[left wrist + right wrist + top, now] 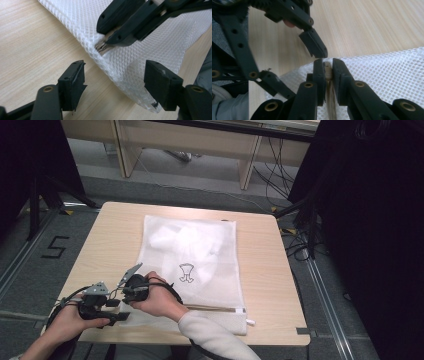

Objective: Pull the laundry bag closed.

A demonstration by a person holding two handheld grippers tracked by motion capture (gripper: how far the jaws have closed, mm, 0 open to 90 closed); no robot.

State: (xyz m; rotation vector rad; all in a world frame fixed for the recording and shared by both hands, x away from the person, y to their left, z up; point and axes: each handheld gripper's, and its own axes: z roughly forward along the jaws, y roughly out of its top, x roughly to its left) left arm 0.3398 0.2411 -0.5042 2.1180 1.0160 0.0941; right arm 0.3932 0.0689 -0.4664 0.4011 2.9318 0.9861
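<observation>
A white mesh bag with white cloth inside lies flat on the wooden table; a small drawing shows through it. Its zipper runs along the near edge. My right gripper is at the bag's near-left corner, shut on the zipper end; the right gripper view has the beige zipper tape pinched between the jaws. My left gripper sits just left of it, jaws open and standing either side of the bag's corner without pressing it.
Bare tabletop lies left and right of the bag. Beyond the far edge are grey floor, pale desk legs and loose cables. Black stands and dark curtains flank both sides. A "5" is marked on the floor at left.
</observation>
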